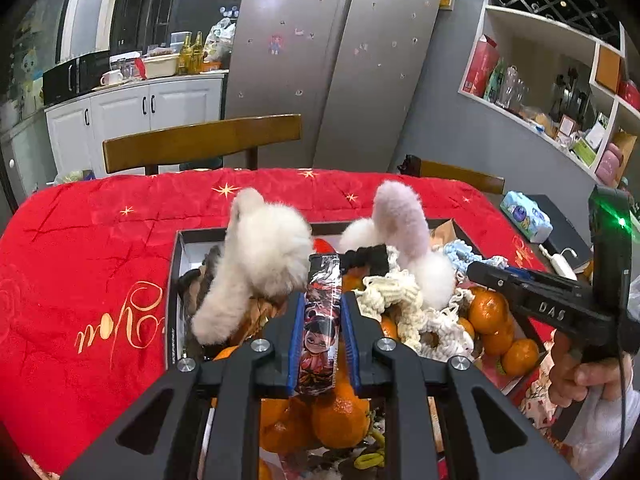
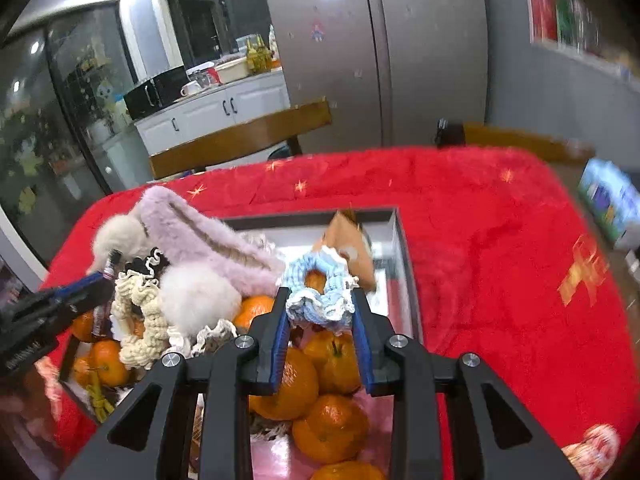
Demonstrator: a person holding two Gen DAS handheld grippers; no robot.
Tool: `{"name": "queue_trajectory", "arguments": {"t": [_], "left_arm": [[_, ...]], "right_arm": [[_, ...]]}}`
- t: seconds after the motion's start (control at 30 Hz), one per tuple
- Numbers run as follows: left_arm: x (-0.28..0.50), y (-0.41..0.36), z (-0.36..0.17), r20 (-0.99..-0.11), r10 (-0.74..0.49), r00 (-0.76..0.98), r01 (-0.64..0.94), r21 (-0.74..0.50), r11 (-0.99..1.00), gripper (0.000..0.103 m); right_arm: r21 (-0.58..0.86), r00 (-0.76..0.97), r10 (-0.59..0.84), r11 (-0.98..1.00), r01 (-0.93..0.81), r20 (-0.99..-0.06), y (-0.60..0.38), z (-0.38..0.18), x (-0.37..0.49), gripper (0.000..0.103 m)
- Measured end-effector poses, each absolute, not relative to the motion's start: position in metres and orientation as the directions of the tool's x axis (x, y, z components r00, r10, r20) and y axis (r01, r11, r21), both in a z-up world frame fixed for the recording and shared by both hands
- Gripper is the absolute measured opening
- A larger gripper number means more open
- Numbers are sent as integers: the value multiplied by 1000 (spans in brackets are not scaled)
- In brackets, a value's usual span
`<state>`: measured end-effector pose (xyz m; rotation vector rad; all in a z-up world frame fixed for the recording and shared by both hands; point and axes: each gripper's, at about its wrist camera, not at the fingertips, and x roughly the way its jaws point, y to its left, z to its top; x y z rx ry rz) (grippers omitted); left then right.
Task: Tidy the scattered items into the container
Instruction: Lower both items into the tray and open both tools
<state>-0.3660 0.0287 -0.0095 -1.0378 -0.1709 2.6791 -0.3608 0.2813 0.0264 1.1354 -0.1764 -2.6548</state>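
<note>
Left tongs (image 1: 323, 300) clamp a slim printed packet (image 1: 320, 320) with a cartoon face, pads pressed on both sides, packet pointing forward over the box (image 1: 176, 280). Right tongs (image 2: 320, 300) have a blue-and-white scrunchie (image 2: 320, 296) between the pads; pads touch its frilly edges, the scrunchie bunched between them, so gripping, jaws partly apart. Both sit above the box, which rests on the red cloth (image 1: 80, 260) covering the bench. Box is already crowded: oranges (image 2: 328, 428) piled at the near end, a cream knitted scrunchie (image 2: 140, 320), a black scrunchie (image 1: 366, 258), a white fluffy pom-pom (image 2: 196, 296), a pink fluffy headband (image 2: 208, 240) arching over the far-left rim, a white fluffy piece (image 1: 256, 264) on the left side, and a brown paper bag (image 2: 352, 244) leaning at the far end. In the left view the right tongs come in from the right edge, held by a hand (image 1: 588, 376) in a white sleeve. A tissue pack (image 1: 526, 216) lies off the cloth, far right. Chairs and a fridge stand behind.
</note>
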Motion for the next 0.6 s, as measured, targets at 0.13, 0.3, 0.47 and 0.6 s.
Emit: {"name": "queue_trajectory", "arguments": {"t": [0.13, 0.3, 0.47, 0.6], "left_arm": [[-368, 29, -14, -649, 280, -707, -193, -203, -960, 20], [-366, 33, -14, -650, 252, -717, -187, -169, -968, 20], [-367, 38, -13, -660, 193, -726, -159, -112, -981, 48], [-364, 42, -9, -661, 189, -727, -171, -92, -981, 84]], "right_arm": [[243, -668, -308, -951, 191, -677, 290, 21, -361, 28], [310, -646, -364, -929, 201, -671, 300, 17, -364, 30], [309, -644, -376, -925, 220, -667, 300, 20, -362, 38], [345, -638, -417, -907, 243, -648, 303, 24, -360, 64]]}}
